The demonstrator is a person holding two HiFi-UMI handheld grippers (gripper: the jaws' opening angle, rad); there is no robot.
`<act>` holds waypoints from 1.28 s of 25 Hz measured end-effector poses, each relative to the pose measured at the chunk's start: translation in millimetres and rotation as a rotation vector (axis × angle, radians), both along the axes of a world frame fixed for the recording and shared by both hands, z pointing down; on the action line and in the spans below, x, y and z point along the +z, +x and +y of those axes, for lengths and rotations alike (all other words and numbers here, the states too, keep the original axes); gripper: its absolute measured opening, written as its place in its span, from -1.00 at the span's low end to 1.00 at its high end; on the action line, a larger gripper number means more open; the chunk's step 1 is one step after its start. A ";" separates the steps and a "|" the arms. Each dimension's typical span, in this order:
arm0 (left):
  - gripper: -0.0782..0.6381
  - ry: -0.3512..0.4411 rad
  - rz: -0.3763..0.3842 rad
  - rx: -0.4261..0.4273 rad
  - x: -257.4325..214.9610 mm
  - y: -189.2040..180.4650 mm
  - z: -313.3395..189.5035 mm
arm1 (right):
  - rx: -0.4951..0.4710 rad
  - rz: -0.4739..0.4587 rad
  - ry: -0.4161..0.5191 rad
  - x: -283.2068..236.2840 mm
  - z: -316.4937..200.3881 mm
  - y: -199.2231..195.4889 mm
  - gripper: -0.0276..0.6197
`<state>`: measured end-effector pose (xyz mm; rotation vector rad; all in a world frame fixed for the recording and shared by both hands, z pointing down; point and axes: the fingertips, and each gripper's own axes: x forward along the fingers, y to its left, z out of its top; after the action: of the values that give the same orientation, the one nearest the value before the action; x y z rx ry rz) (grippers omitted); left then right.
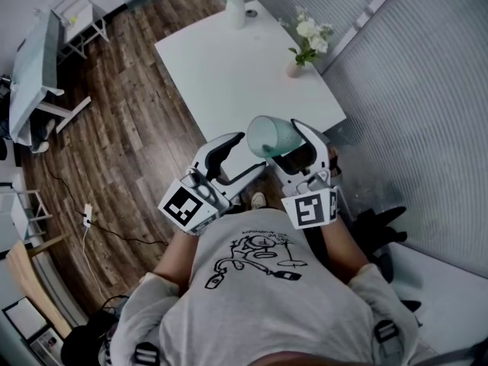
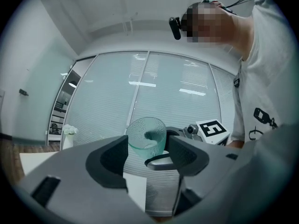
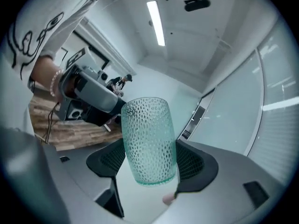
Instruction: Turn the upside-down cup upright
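Dimpled teal cup [image 3: 148, 141], perhaps glass, cylindrical

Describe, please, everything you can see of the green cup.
The cup is a translucent pale-green tumbler, glass-like, with a dimpled wall and straight sides. It looks empty. The right hand-held gripper clamps its wall between both pads, holding it tilted in the air over the white table's near edge. Nothing else touches it; the left hand-held gripper stands open beside it, facing one round end.
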<state>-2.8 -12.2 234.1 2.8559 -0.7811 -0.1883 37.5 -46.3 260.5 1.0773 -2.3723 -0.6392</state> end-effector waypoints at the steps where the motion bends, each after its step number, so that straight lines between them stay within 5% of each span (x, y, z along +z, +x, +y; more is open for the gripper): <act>1: -0.03 0.003 0.008 0.000 -1.8 -0.4 -1.0 | -0.007 -0.049 -0.028 -0.3 0.0 -0.8 0.17; 13: 0.07 0.025 0.069 0.019 -17.5 3.9 -9.4 | -0.096 -0.525 -0.259 -7.7 2.9 -10.0 0.17; 28: 0.10 0.031 0.063 0.059 -22.3 5.1 -2.0 | -0.264 -0.820 -0.465 -0.9 26.1 -28.0 0.17; 32: 0.10 0.023 0.053 0.079 -19.1 5.5 2.5 | -0.308 -0.836 -0.475 -0.2 31.2 -32.1 0.17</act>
<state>2.7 -9.8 214.9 2.8842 -0.6597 -0.2625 5.4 -15.1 260.3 0.8555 -3.1887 0.3874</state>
